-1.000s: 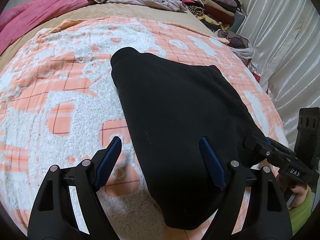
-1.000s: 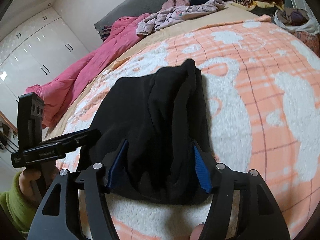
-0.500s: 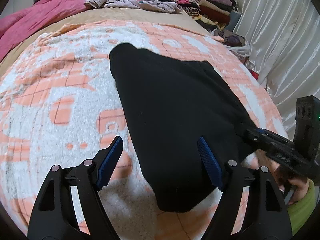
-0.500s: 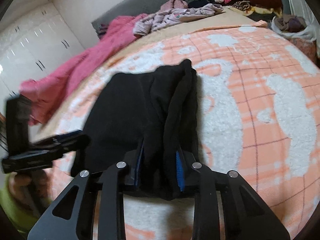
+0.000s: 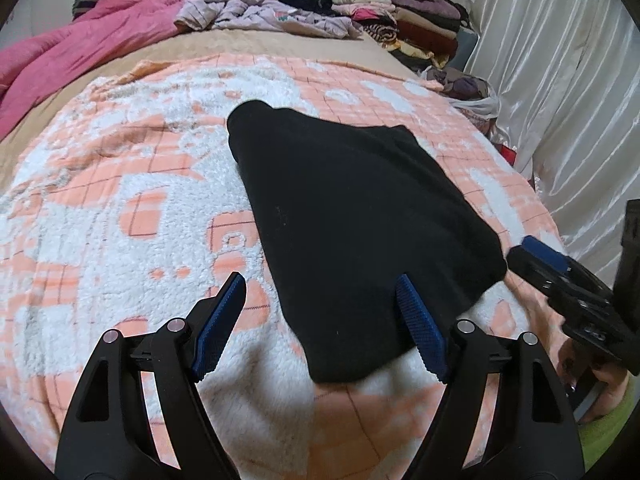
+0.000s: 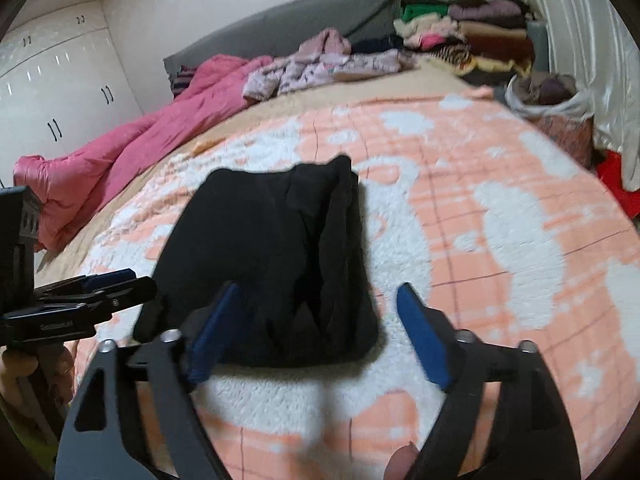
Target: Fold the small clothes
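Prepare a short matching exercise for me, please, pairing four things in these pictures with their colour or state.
Things:
1. black garment
2. quilt
3. left gripper
4. curtain

Descriptions:
A. white and shiny, hanging beside the bed
B. pink, bunched along the far left of the bed
C. folded, lying flat on the orange and white blanket
D. open, with nothing between its blue pads

Pairs: 1-C, 2-B, 3-D, 4-A
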